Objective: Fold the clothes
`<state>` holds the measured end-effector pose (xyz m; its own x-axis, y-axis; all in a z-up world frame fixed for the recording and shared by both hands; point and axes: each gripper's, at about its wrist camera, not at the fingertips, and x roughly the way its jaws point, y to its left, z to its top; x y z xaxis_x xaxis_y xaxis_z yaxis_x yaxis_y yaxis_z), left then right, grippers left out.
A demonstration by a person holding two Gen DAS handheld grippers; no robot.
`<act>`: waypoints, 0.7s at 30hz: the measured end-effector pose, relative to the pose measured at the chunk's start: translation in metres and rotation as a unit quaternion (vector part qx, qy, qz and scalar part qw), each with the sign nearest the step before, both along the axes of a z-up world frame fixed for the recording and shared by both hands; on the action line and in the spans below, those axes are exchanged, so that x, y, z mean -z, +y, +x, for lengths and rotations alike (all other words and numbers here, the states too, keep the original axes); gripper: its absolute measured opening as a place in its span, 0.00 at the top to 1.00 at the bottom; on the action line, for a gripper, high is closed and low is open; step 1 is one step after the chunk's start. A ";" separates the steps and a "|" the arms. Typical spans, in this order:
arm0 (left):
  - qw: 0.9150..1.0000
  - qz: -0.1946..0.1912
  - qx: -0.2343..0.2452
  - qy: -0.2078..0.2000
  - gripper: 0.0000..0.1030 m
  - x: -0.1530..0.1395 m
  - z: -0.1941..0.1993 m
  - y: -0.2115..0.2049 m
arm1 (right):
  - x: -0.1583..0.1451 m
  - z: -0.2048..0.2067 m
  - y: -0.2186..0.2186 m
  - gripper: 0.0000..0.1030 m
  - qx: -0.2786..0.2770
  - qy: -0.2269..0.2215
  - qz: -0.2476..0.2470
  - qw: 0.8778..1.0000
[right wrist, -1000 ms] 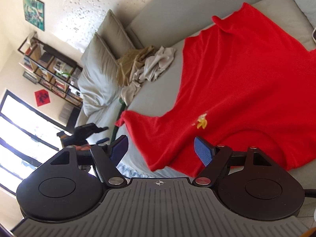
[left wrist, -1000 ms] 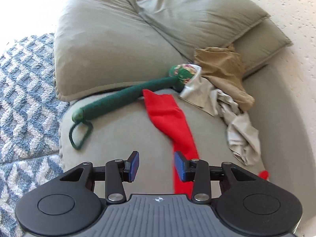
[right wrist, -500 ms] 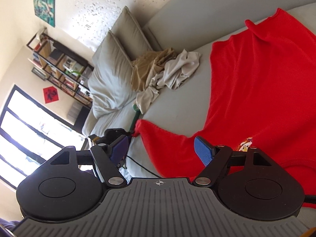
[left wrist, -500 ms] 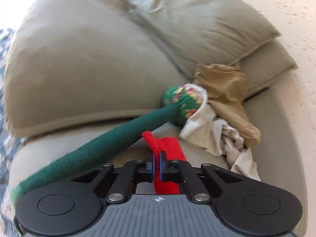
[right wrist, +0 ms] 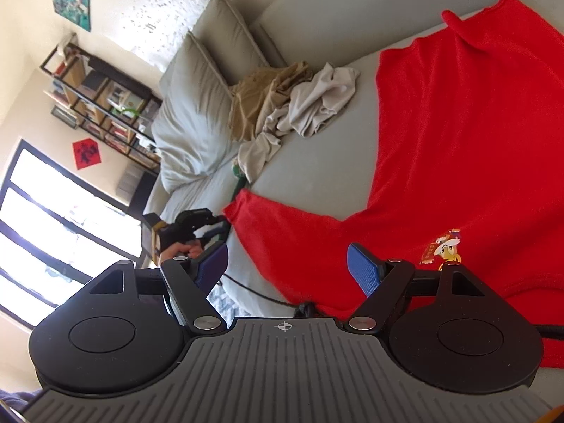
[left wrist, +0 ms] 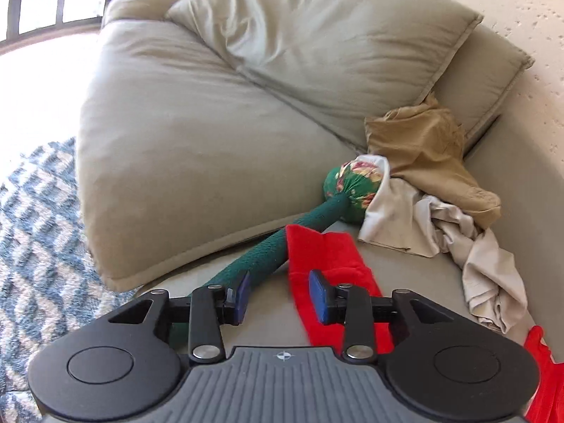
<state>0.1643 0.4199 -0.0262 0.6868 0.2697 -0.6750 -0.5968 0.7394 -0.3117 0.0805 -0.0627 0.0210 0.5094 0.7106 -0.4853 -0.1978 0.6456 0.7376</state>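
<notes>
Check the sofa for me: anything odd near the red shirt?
Yes. A green padded stick with a floral ball end lies on the sofa, beside the red shirt sleeve, and isn't clothing. Unfolded tan and white clothes sit heaped nearby.

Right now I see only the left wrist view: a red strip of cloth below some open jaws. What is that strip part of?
Observer: It is the sleeve of a red T-shirt spread flat across the sofa seat.
Operator: Is the shirt plain?
Observer: No, a small cartoon print sits on it, close to the right gripper.
Operator: Is that gripper holding the shirt?
Observer: No, its jaws are open above the shirt's near edge and hold nothing.
</notes>
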 end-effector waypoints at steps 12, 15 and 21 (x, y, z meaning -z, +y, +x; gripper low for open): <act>0.995 0.020 0.065 -0.068 0.38 -0.084 -0.147 -0.221 | -0.044 -0.044 -0.010 0.22 -0.044 -0.011 0.048 0.998; 0.991 0.020 0.119 -0.065 0.38 -0.086 -0.158 -0.254 | -0.066 -0.066 -0.016 0.22 -0.047 -0.048 0.029 0.997; 0.984 0.030 0.161 -0.067 0.38 -0.095 -0.180 -0.286 | -0.085 -0.111 -0.053 0.20 -0.009 -0.091 0.020 0.996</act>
